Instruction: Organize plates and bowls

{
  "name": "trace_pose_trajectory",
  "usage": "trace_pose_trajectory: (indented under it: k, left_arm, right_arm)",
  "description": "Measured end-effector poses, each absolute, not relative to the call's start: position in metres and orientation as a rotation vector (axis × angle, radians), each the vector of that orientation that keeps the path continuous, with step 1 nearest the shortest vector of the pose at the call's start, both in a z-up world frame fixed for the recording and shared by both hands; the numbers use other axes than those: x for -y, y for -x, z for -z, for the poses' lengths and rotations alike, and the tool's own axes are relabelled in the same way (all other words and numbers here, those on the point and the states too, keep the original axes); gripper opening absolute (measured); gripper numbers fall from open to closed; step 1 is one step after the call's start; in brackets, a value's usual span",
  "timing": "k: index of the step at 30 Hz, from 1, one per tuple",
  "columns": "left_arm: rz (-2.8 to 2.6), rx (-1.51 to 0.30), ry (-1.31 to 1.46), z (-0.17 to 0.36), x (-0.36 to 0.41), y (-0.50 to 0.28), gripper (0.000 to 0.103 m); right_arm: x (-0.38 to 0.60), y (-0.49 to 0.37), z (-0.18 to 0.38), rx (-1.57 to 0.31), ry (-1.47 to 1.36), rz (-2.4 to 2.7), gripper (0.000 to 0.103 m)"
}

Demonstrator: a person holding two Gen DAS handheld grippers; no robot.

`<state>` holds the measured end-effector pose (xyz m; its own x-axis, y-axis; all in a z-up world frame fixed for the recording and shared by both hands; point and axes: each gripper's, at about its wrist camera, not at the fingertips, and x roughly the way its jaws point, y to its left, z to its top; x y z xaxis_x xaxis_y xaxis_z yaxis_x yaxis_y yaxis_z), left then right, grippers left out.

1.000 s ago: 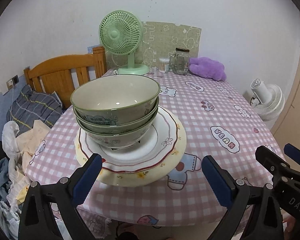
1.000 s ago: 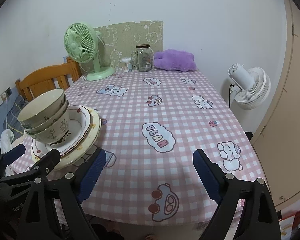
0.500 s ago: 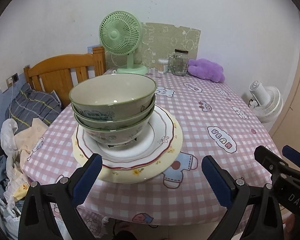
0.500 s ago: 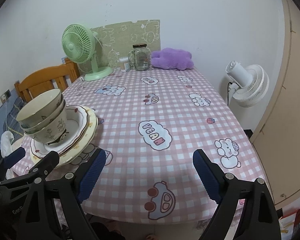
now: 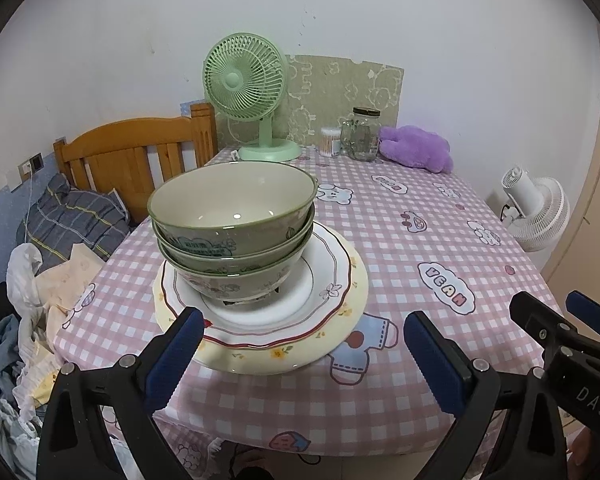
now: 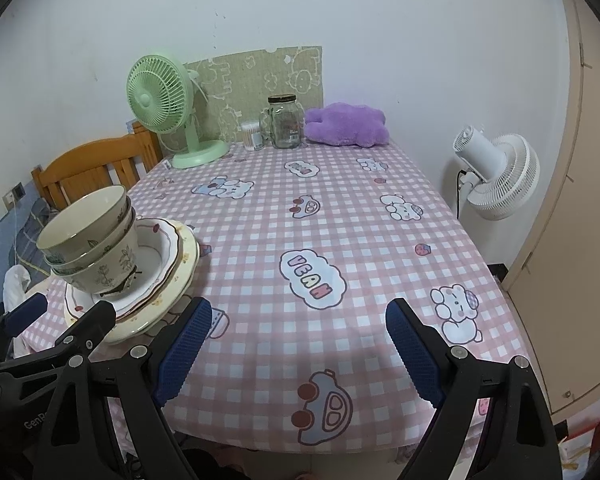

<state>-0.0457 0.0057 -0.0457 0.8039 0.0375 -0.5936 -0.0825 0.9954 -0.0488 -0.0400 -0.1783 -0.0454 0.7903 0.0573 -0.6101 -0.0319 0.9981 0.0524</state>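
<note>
Three green-rimmed bowls [image 5: 232, 216] sit nested in one upright stack. They rest on a white plate with a red rim [image 5: 324, 284], which lies on a larger cream plate [image 5: 340, 340] near the table's front left corner. My left gripper [image 5: 300, 344] is open just in front of the stack, its blue pads apart and touching nothing. Over the bare tablecloth to the right of the stack, my right gripper [image 6: 298, 320] hangs open and empty. The right wrist view shows the bowls [image 6: 88, 248] at its left, with the left gripper [image 6: 60, 318] below them.
The table wears a pink checked cloth [image 6: 340, 208]. At its far end stand a green fan [image 5: 244, 76], a glass jar [image 5: 364, 132] and a purple plush [image 5: 416, 148]. A wooden headboard [image 5: 132, 148] and clothes [image 5: 28, 300] lie left; a white fan [image 6: 496, 176] stands right.
</note>
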Motion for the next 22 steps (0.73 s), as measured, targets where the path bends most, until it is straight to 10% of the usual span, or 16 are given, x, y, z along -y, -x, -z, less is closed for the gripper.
trace_pose_trajectory:
  k: [22]
  left_arm:
    - [-0.077,-0.626,0.073,0.0437,-0.0056,0.0445,0.102]
  right_arm:
    - [0.1796,0.0349,0.0433,-0.650,-0.048,-0.059,0.091]
